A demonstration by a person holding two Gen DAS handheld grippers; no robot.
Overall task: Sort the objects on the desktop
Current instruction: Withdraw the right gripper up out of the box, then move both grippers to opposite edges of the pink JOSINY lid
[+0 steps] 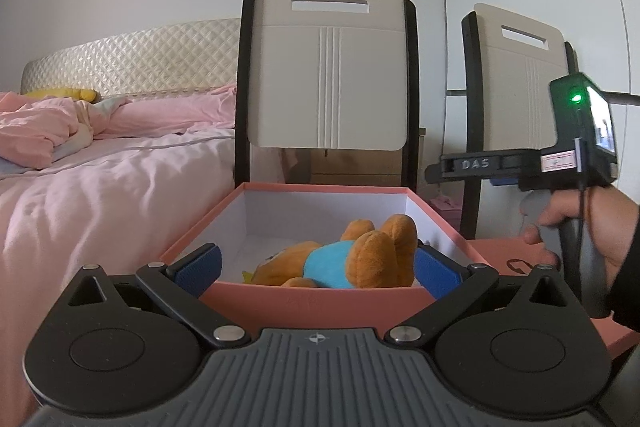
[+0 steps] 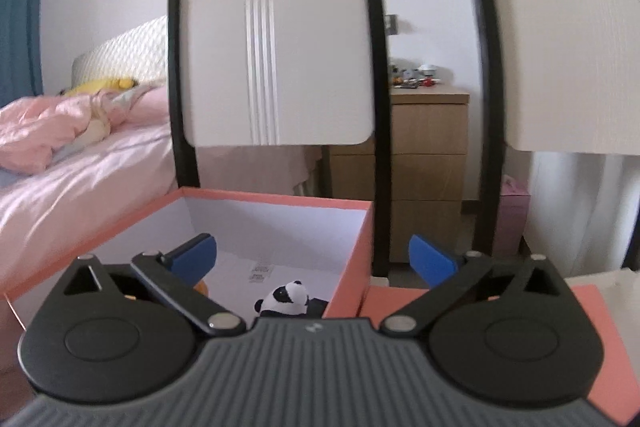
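An open pink box (image 1: 320,297) with a white inside stands in front of me. An orange plush bear in a blue shirt (image 1: 344,259) lies inside it. My left gripper (image 1: 316,265) is open, its blue pads either side of the bear at the box's near edge. My right gripper (image 2: 312,259) is open and empty above the box's right wall (image 2: 352,267). A small panda plush (image 2: 286,301) lies in the box below it. The right gripper also shows in the left wrist view (image 1: 520,163), held by a hand.
The pink box lid (image 2: 400,301) lies flat to the right of the box. Two white chair backs (image 1: 328,67) (image 1: 520,87) stand behind. A bed with pink covers (image 1: 100,167) is at the left. A wooden drawer unit (image 2: 428,163) is behind the chairs.
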